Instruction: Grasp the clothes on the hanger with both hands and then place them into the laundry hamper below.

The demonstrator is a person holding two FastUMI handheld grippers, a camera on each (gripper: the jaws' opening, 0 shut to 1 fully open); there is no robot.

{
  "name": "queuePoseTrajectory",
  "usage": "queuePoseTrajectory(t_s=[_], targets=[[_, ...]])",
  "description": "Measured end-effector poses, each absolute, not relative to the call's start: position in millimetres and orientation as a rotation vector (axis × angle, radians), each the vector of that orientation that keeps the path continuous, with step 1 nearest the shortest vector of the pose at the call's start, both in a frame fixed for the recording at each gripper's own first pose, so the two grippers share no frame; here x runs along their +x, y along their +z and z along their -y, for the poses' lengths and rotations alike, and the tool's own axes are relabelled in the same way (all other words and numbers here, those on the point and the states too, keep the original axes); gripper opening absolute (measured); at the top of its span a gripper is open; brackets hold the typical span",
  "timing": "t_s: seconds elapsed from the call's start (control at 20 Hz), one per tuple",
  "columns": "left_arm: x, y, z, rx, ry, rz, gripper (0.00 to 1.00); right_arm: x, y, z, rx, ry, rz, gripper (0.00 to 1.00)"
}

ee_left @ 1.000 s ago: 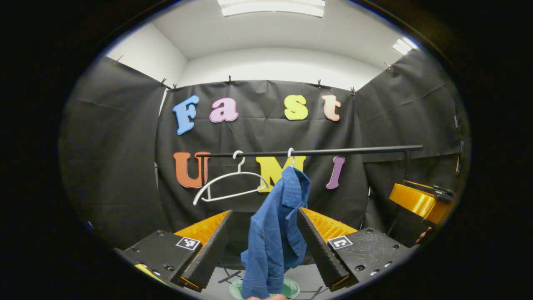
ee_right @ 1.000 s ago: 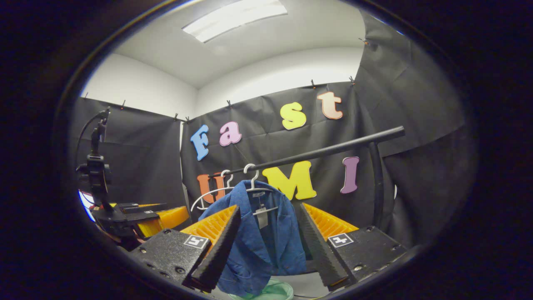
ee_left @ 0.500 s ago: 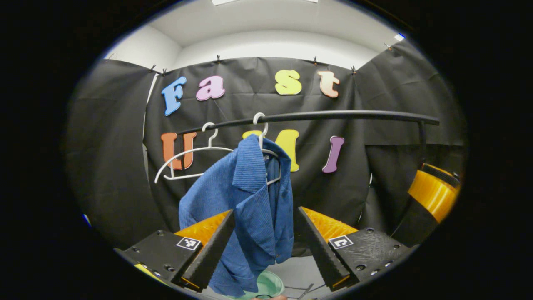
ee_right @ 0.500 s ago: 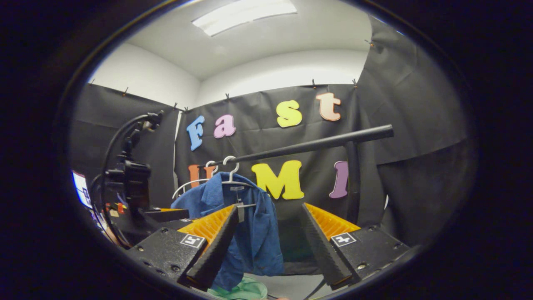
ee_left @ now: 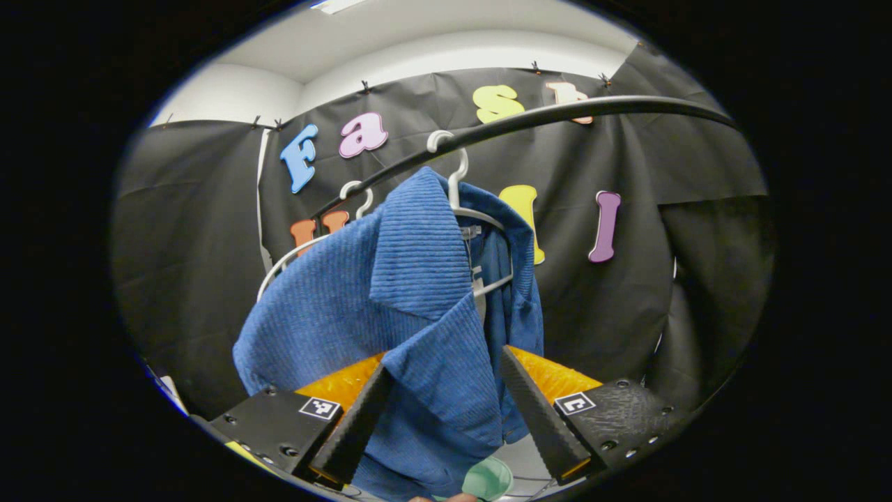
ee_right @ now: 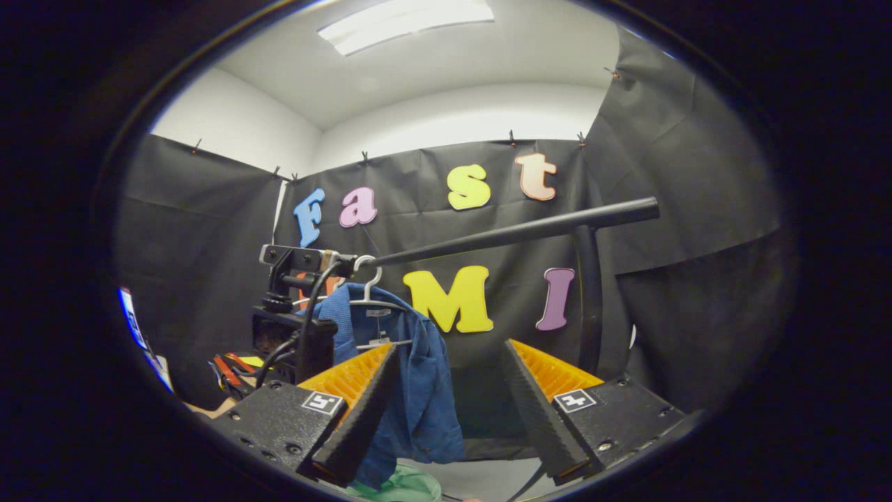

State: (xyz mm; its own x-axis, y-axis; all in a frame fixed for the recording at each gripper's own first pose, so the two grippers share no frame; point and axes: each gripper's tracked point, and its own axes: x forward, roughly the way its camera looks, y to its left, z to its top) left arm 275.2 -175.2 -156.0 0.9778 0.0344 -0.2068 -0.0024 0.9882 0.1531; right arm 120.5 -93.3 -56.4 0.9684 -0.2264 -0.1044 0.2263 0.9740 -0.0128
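Jacket (ee_left: 418, 307) hides hamper (ee_left: 488, 480) | left tool (ee_left: 439, 411) open, contact unclear

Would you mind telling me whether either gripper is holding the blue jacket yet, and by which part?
Nothing is held. The left gripper is open around the blue jacket front; the right gripper is open beside it.

My left tongs (ee_left: 446, 418) are spread apart, with the blue jacket (ee_left: 411, 314) hanging between the fingers. It hangs on a white hanger (ee_left: 460, 188) hooked over the black rail (ee_left: 592, 108). A green hamper (ee_left: 488, 480) peeks out below.
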Motion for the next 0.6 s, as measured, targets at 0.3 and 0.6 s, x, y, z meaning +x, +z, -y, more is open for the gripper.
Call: queuePoseTrajectory(t_s=[0.3, 0.6], targets=[[313, -157, 142, 0.156, 0.089, -0.181, 0.95, 133, -78, 102, 0.003, -0.282, -0.134, 0.95], [321, -147, 110, 0.091, 0.020, -0.158, 0.82, 193, -126, 80, 0.060, -0.234, -0.196, 0.95]])
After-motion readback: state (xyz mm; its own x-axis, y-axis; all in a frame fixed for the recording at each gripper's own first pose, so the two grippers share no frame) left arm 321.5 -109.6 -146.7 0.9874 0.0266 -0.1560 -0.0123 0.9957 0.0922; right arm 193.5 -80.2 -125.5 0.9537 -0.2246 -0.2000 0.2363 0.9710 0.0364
